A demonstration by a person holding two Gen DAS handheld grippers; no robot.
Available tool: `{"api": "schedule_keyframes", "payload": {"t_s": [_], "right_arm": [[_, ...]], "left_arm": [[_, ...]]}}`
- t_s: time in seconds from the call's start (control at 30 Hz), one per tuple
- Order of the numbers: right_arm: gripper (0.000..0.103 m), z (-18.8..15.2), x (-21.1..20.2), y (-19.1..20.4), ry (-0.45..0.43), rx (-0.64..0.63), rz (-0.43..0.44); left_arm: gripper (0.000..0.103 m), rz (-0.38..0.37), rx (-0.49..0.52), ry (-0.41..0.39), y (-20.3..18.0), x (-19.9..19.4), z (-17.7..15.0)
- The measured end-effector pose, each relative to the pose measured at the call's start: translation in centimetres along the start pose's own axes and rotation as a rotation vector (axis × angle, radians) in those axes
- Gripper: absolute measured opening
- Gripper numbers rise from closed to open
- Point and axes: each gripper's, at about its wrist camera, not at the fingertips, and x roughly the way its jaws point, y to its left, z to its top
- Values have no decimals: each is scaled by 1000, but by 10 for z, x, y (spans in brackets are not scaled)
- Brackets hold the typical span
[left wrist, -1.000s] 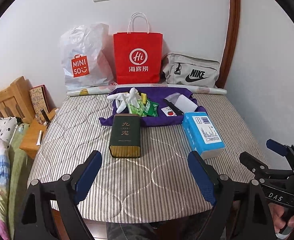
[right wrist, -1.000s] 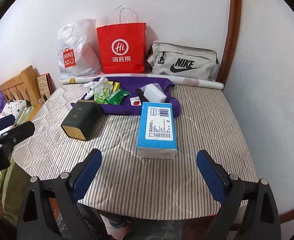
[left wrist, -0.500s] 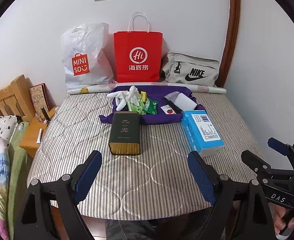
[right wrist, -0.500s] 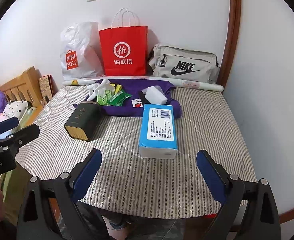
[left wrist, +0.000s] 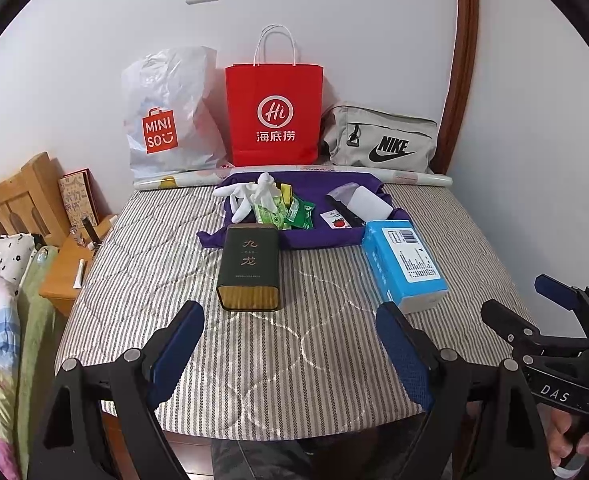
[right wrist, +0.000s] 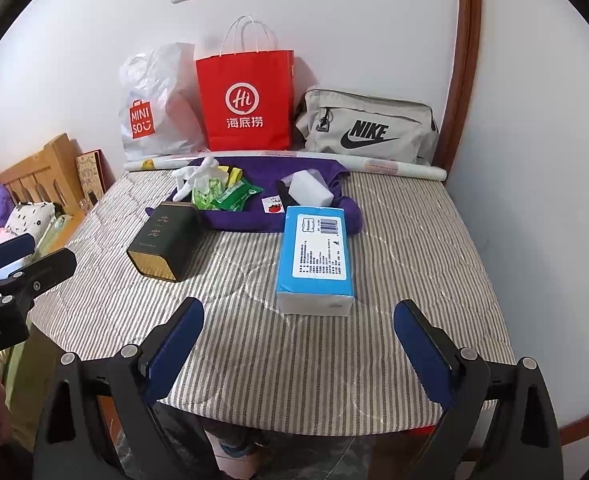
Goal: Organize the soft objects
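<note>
A purple cloth (left wrist: 322, 236) (right wrist: 262, 216) lies at the back of the striped table cover, with white gloves (left wrist: 254, 194) (right wrist: 194, 178), green sachets (left wrist: 290, 216) (right wrist: 234, 196) and a white block (left wrist: 368, 202) (right wrist: 308, 194) on it. A dark green tin (left wrist: 250, 268) (right wrist: 164, 242) lies in front of the cloth. A blue tissue pack (left wrist: 404, 262) (right wrist: 316, 256) lies to its right. My left gripper (left wrist: 290, 340) hovers open over the near edge, empty. My right gripper (right wrist: 298, 340) is open too, just short of the tissue pack.
Against the wall stand a white plastic bag (left wrist: 166, 120), a red paper bag (left wrist: 274, 112) and a grey sports bag (left wrist: 382, 140), with a paper roll (left wrist: 414, 178) before them. A wooden bed frame (left wrist: 18, 196) and a small wooden shelf (left wrist: 70, 264) sit left.
</note>
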Motion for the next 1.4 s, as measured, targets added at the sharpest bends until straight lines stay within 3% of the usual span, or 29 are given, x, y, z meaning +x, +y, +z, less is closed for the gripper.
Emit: {"api": "schedule_keyframes", "payload": {"t_s": [1.4], "right_arm": [[95, 1, -8, -1, -7, 8, -2]], "left_arm": [[87, -3, 3, -6, 0, -5, -1]]}}
